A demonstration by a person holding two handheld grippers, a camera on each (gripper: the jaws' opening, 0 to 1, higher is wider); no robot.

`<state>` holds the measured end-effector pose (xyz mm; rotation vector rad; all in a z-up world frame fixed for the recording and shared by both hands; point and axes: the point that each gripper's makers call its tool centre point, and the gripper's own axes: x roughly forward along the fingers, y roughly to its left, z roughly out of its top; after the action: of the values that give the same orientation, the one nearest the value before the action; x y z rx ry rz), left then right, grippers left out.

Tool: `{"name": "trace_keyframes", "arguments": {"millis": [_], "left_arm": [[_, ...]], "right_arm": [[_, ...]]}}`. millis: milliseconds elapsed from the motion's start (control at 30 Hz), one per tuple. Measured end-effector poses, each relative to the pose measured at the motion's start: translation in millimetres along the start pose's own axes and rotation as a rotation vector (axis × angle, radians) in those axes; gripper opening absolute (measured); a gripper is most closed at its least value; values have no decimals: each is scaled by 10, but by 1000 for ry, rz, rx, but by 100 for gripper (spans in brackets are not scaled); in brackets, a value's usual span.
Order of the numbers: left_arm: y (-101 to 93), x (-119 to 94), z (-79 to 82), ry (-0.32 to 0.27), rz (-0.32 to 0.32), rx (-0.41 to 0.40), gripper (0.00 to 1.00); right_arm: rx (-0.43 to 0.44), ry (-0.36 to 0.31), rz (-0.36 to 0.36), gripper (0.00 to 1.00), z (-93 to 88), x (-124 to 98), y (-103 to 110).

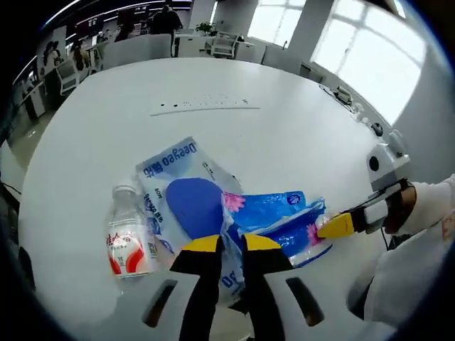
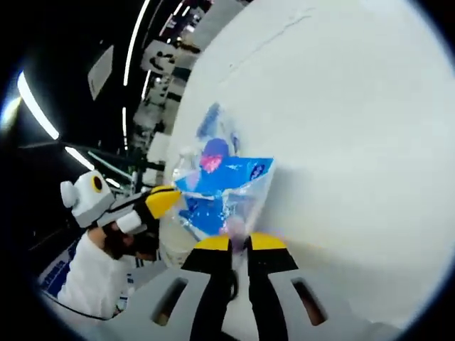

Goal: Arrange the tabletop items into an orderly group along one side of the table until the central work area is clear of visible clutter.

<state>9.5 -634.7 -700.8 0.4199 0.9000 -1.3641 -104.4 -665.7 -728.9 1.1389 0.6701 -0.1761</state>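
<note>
A small blue tissue pack [image 1: 274,212] with pink flowers lies partly on a larger blue-and-white Deeyeo tissue pack [image 1: 178,186] on the white table [image 1: 213,78]. A clear water bottle [image 1: 129,238] with a red label lies left of the packs. My left gripper [image 1: 232,245] is shut on the small pack's near left end. My right gripper [image 1: 334,226] comes in from the right, pinching that pack's other end. In the right gripper view, my right gripper [image 2: 239,243] is shut on the crinkled plastic of the small blue pack [image 2: 227,177], and the left gripper [image 2: 162,201] holds its left corner.
A flat white strip [image 1: 206,106] lies on the table's far half. Chairs and desks [image 1: 142,50] stand beyond the far edge, under bright windows. A white sleeve [image 1: 426,213] shows at the right, and a person's hand and sleeve [image 2: 106,263] at the left.
</note>
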Motion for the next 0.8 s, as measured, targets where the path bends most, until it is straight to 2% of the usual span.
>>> {"name": "trace_keyframes", "arguments": {"millis": [200, 300, 367, 433, 467, 533, 600, 700, 800], "left_arm": [[-236, -164, 204, -77, -20, 12, 7], [-325, -251, 277, -117, -19, 13, 16], [-366, -311, 328, -157, -21, -23, 29], [-466, -374, 371, -200, -61, -82, 37], [-539, -396, 366, -206, -97, -98, 38], [-672, -434, 342, -205, -157, -117, 32], [-779, -463, 347, -236, -170, -82, 24], [-861, -432, 306, -235, -147, -24, 18], [-935, -391, 287, -229, -146, -26, 7]], "right_arm": [[-34, -86, 5, 0, 170, -248, 9], [-64, -133, 6, 0, 267, -390, 21], [-58, -154, 10, 0, 305, -465, 18], [-27, -196, 20, 0, 362, -562, 24], [-20, -206, 22, 0, 374, -601, 21], [-24, -218, 18, 0, 389, -675, -1], [-42, -220, 18, 0, 385, -727, 8], [-55, -217, 21, 0, 350, -778, 11], [-56, -212, 19, 0, 298, -815, 3]]}}
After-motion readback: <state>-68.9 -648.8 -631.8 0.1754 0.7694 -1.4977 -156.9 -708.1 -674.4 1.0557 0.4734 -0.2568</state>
